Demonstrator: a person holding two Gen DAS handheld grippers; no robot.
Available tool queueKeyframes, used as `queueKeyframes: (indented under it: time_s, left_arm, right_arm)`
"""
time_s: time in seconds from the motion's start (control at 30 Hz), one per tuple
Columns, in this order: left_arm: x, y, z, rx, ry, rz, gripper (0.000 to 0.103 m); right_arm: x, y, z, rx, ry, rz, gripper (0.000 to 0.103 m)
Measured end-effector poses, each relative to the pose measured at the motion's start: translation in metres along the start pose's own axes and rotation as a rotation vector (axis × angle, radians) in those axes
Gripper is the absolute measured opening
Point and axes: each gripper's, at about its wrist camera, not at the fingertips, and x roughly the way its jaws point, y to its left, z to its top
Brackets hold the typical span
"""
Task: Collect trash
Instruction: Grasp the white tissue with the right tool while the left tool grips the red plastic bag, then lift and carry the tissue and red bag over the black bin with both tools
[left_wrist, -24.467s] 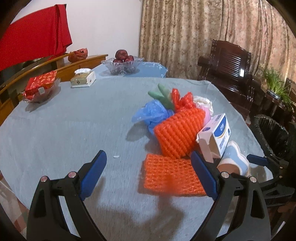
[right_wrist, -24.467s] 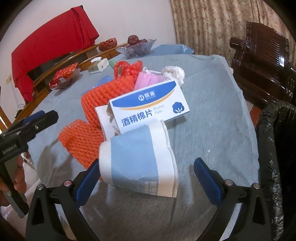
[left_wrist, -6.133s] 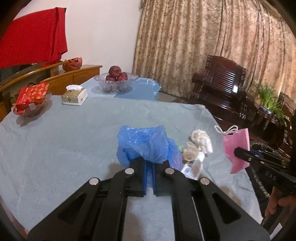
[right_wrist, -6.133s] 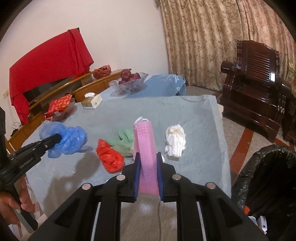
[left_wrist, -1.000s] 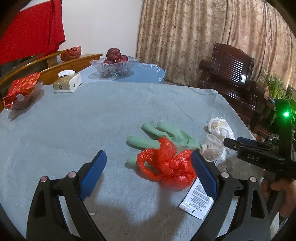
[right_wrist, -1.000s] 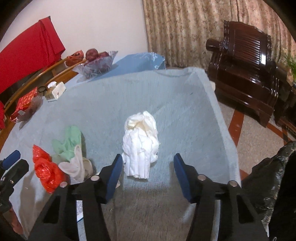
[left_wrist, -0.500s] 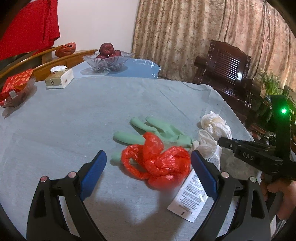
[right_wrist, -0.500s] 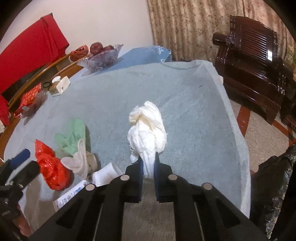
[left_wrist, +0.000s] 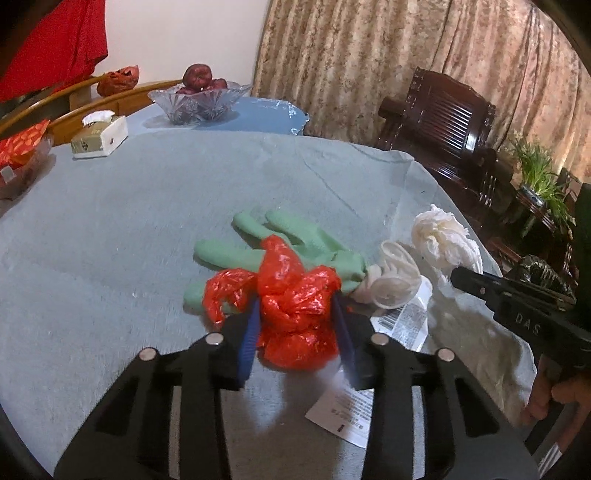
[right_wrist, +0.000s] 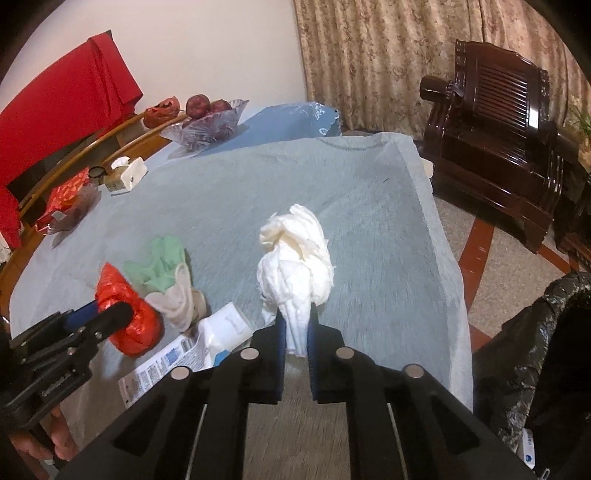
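A crumpled red plastic bag (left_wrist: 291, 280) lies on the grey tablecloth (left_wrist: 129, 229), on top of a green glove (left_wrist: 258, 240) with a white cuff (left_wrist: 397, 280). My left gripper (left_wrist: 296, 308) has its jaws closing on the bag, and both blue pads touch its sides. My right gripper (right_wrist: 296, 332) is shut on the lower end of a white tissue wad (right_wrist: 295, 266), which stands up from its jaws. The tissue wad (left_wrist: 443, 236) also shows at the right of the left wrist view. A printed white wrapper (left_wrist: 343, 413) lies near the table's front edge.
A black trash bag (right_wrist: 535, 350) stands open off the table's right edge. A glass fruit bowl (left_wrist: 199, 103), a tissue box (left_wrist: 99, 136) and a dish of red packets (left_wrist: 18, 155) sit at the far side. A dark wooden armchair (right_wrist: 498, 129) stands beyond the table.
My right gripper went from open around the white tissue wad to shut on it. My left gripper's wide jaws have come in onto the red bag.
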Motion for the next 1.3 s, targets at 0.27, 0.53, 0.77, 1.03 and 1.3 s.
queueKeyframes:
  time_s: [0.27, 0.53, 0.77, 1.03, 1.3]
  left_arm:
    - [-0.021, -0.006, 0.007, 0.020, -0.043, -0.011, 0.018]
    - [-0.042, -0.009, 0.012, 0.016, -0.074, -0.026, 0.015]
    - [-0.064, -0.022, 0.018, 0.047, -0.117, -0.038, 0.015]
    - [-0.085, -0.043, 0.023, 0.067, -0.151, -0.065, 0.015]
    - [-0.102, -0.066, 0.023, 0.087, -0.171, -0.109, 0.015]
  right_arm:
    - [-0.019, 0.002, -0.002, 0.005, -0.029, 0.005, 0.010]
    - [-0.045, 0.005, -0.003, -0.001, -0.065, 0.017, 0.010]
    - [-0.076, 0.008, -0.006, -0.001, -0.109, 0.027, 0.010]
    - [-0.108, 0.005, -0.007, 0.009, -0.152, 0.037, 0.010]
    - [-0.142, -0.006, -0.014, 0.019, -0.186, 0.027, 0.010]
